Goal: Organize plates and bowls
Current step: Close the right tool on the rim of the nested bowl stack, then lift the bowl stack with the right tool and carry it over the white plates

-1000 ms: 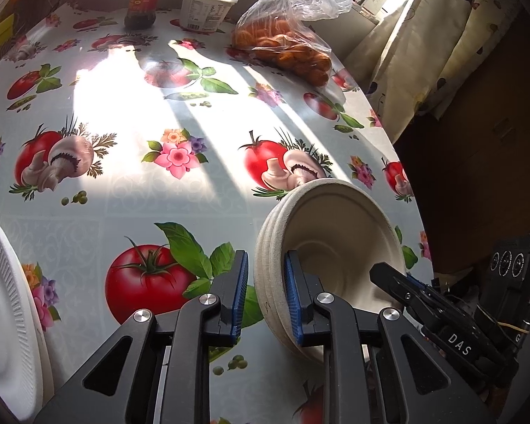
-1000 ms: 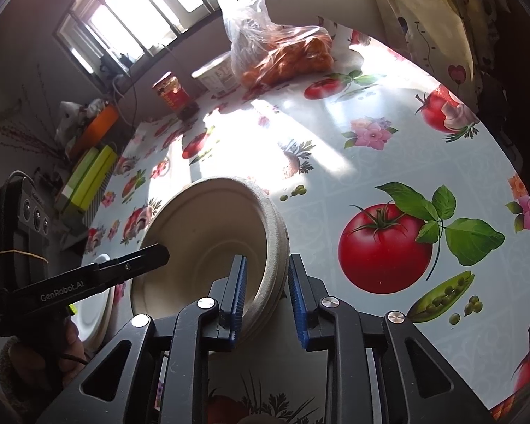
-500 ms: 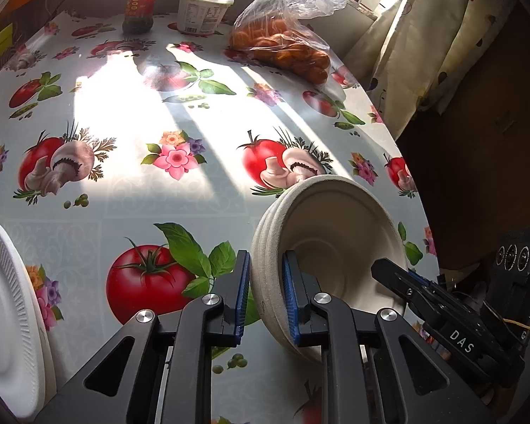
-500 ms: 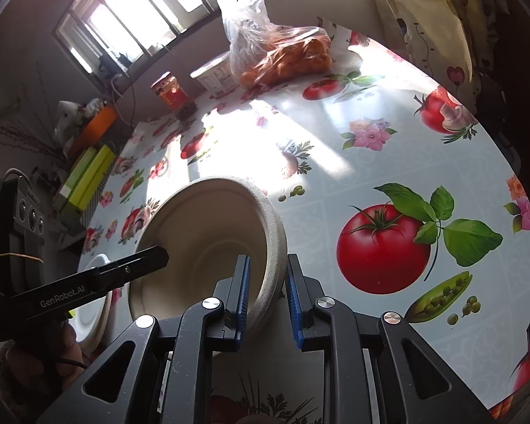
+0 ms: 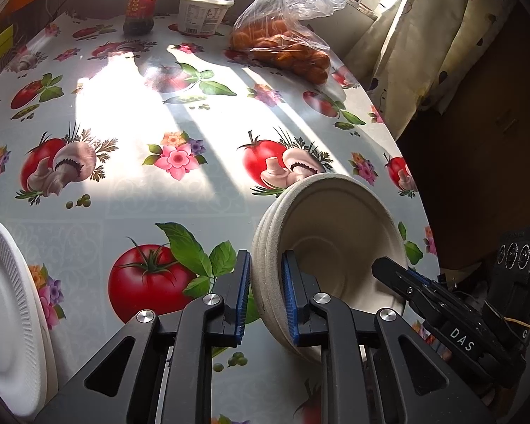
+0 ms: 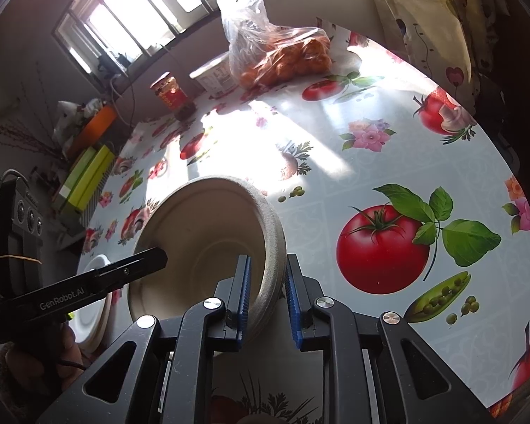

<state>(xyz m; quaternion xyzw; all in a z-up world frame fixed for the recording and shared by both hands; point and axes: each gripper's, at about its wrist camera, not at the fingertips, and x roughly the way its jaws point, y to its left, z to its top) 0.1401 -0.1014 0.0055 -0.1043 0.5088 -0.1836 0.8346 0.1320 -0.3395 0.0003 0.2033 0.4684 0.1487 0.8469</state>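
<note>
A stack of beige paper bowls [image 5: 335, 240] is held over the tomato-print tablecloth [image 5: 180, 205] near the table's right edge. My left gripper [image 5: 265, 293] is shut on the stack's near-left rim, one blue pad outside and one inside. The right gripper [image 5: 383, 268] reaches in from the right and grips the opposite rim. In the right wrist view, the right gripper [image 6: 266, 293] pinches the rim of the bowls [image 6: 201, 240], and the left gripper [image 6: 155, 256] comes in from the left. White foam plates [image 5: 7, 318] lie at the left.
At the far side stand a red-labelled jar [image 5: 139, 3], a white tub [image 5: 203, 12] and a plastic bag of orange fruit [image 5: 282, 42]. A curtain [image 5: 424, 35] hangs past the table's right edge. Yellow-green boxes [image 6: 88, 176] sit off the far-left side.
Both grippers' jaws have narrowed onto the bowl stack's rim. The stack has tipped slightly. Neither hand has shifted.
</note>
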